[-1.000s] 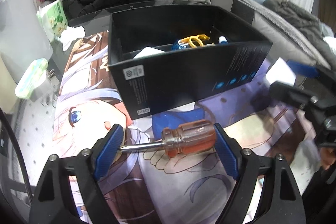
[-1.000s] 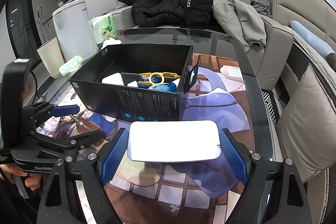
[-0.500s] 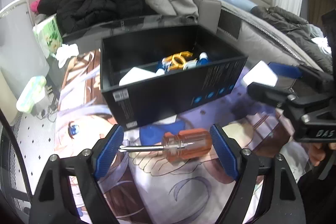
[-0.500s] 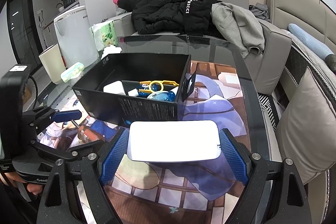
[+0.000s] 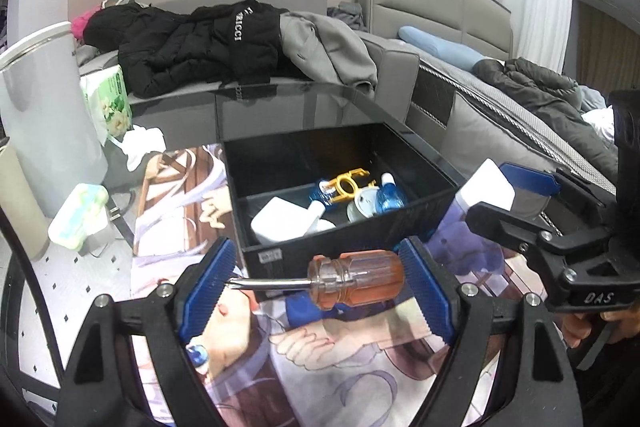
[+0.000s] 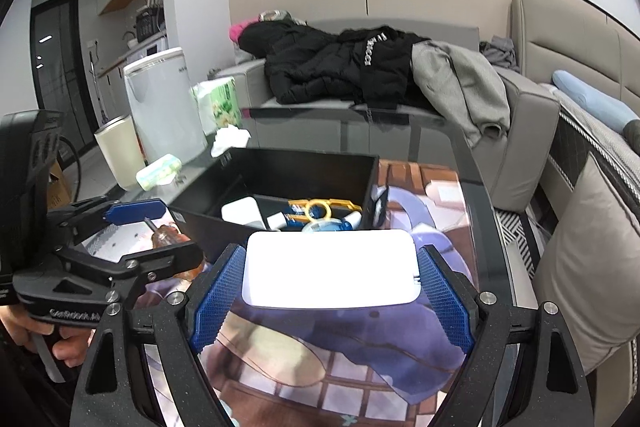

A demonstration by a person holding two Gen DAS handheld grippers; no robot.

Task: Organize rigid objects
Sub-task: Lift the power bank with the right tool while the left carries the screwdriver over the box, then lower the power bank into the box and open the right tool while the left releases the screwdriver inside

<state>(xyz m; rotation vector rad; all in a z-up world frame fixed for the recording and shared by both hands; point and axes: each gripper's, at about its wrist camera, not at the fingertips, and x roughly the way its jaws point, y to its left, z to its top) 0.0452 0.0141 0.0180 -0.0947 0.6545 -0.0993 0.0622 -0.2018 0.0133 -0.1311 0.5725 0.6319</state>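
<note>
My left gripper [image 5: 316, 285] is shut on an orange-handled screwdriver [image 5: 356, 283], held crosswise in the air just before the near wall of the black box [image 5: 360, 239]. My right gripper [image 6: 332, 287] is shut on a flat white rectangular object [image 6: 330, 271], held above the mat at the box's near right corner. It also shows in the left wrist view [image 5: 486, 185]. The black box [image 6: 224, 217] holds a white block [image 5: 284, 221], a yellow tool [image 5: 346, 183] and blue bottles [image 5: 386, 197].
The box stands on an anime-print mat [image 5: 352, 367] on a dark glass table [image 6: 440, 131]. A green tissue pack [image 5: 108, 99], a crumpled tissue [image 5: 142, 143] and a pale green case [image 5: 78, 215] lie at the left. A sofa with jackets [image 6: 360, 63] is behind.
Both grippers have risen with their loads, so the box's inside shows more. The left gripper has come nearer the box's near wall.
</note>
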